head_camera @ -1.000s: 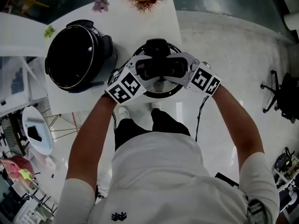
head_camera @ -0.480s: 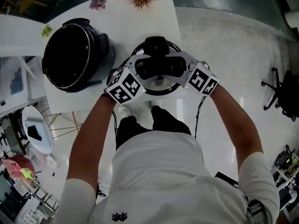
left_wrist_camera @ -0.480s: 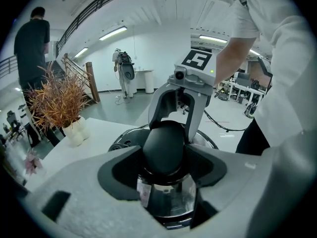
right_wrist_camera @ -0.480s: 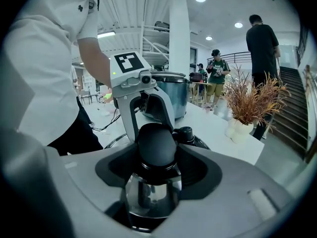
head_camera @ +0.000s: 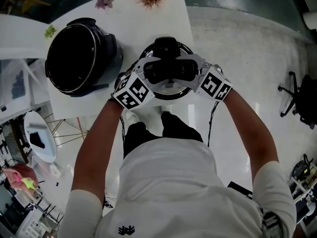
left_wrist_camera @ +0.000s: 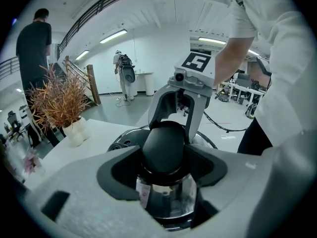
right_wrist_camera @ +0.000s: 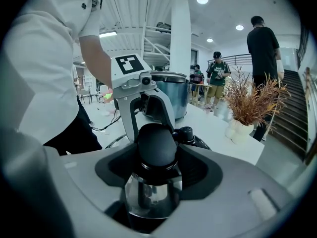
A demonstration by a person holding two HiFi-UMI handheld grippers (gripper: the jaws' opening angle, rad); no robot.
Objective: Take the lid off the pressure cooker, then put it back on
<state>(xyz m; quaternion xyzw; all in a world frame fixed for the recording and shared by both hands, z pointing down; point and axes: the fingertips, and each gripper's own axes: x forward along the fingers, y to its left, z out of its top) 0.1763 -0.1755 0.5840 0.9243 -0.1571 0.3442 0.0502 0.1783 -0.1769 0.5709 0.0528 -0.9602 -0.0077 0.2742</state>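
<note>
You grip the knob (right_wrist_camera: 156, 140) of the pressure cooker's lid (head_camera: 171, 91) from two sides at once. The left gripper (left_wrist_camera: 167, 157) has its jaws set wide and pressed on the black knob. The right gripper (right_wrist_camera: 157, 157) meets it head-on from the opposite side, its dark notched pads (right_wrist_camera: 198, 170) clamped on the same knob in the same way. Each gripper view shows the other gripper's frame rising just behind the knob, with the lid's shiny dome below it. From the head view, your two marker cubes, left (head_camera: 131, 93) and right (head_camera: 216, 86), flank the lid, and your bare forearms angle in toward it. The lid is off the pot: it sits between the grippers over the near right part of the white table (head_camera: 148, 24), just beside the pressure cooker (head_camera: 113, 48) and apart from it. Whether its rim rests on the tabletop cannot be told. The cooker stands open to your left on the same table, its dark bowl ringed by a bright rim. At the table's far edge a spray of dried plant (left_wrist_camera: 59, 100) stands in a white vase (left_wrist_camera: 77, 130). Beyond it, a person in a dark shirt (left_wrist_camera: 34, 38) stands on the pale floor (head_camera: 237, 58) of a lit hall, with others farther off.
</note>
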